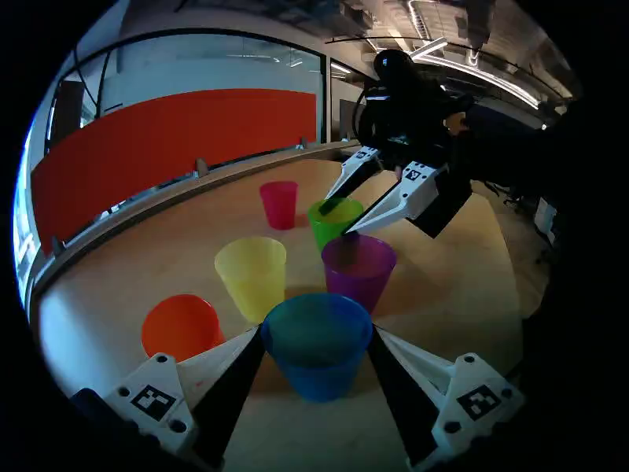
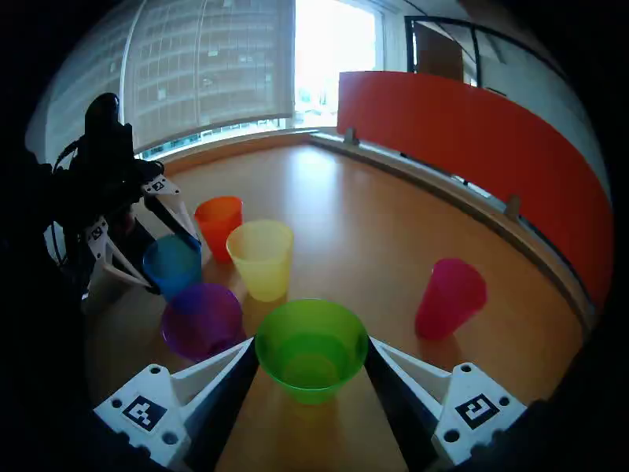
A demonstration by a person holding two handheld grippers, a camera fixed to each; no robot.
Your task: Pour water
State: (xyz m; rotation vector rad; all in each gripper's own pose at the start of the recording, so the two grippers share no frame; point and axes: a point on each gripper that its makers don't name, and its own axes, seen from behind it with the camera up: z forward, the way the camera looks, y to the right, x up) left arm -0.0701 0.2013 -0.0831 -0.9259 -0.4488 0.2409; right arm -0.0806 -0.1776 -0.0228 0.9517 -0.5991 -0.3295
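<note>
The left gripper (image 1: 314,337) is held low and level over the wooden table (image 1: 440,291), and its fingers are pressed against both sides of the blue cup (image 1: 318,366). The right gripper (image 2: 310,348) is held opposite, facing it, with the green cup (image 2: 311,370) clamped between its fingers. Whether water lies in either cup cannot be told. The purple cup (image 1: 359,267) is seen between the two held cups. The yellow cup (image 1: 251,275) and orange cup (image 1: 182,326) are set close by, and the pink cup (image 1: 279,203) is placed farther off.
</note>
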